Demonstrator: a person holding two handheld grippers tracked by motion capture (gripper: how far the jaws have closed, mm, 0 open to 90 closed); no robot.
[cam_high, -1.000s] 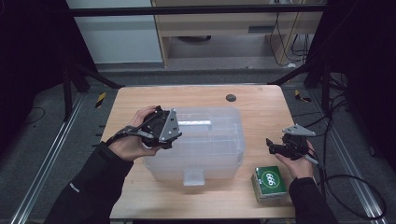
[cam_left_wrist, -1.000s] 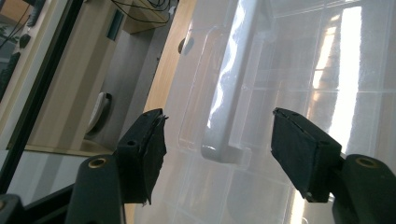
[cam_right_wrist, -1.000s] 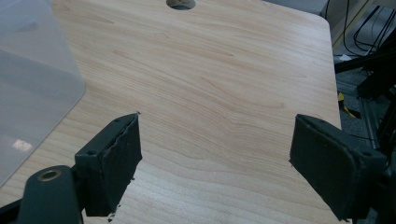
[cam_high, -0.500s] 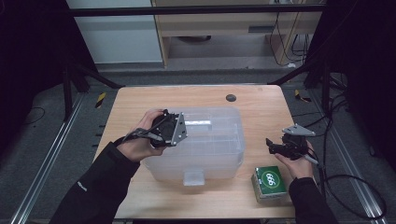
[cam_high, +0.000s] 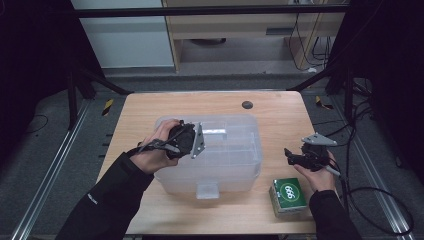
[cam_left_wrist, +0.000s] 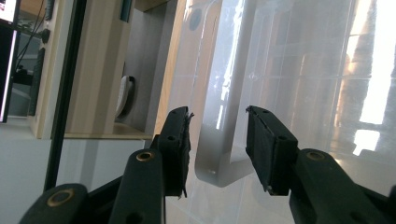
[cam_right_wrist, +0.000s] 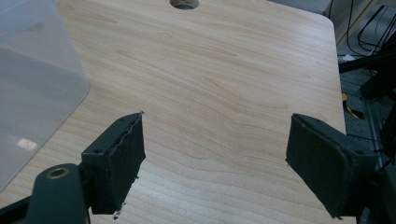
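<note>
Box contents: the clear plastic box (cam_high: 220, 150) is too cloudy to tell what lies inside.
Left gripper (cam_high: 186, 141): its jaws are hidden behind its own body in the high view.
Green pack (cam_high: 290, 195): small print unreadable.

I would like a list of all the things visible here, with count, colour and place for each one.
bin: 1, clear plastic, lid on, middle of the table.
handle: 1, whitish, on the bin lid, between the open jaws of the left gripper.
latch: 1, clear, on the near side of the bin.
box: 1, green with white print, near right corner of the table.
table: 1, light wood, centre of the high view.
hole: 1, dark, round, far part of the table.
left gripper: 1, black, over the left part of the bin lid, open.
right gripper: 1, black, above the table right of the bin, open, holding nothing.
</note>
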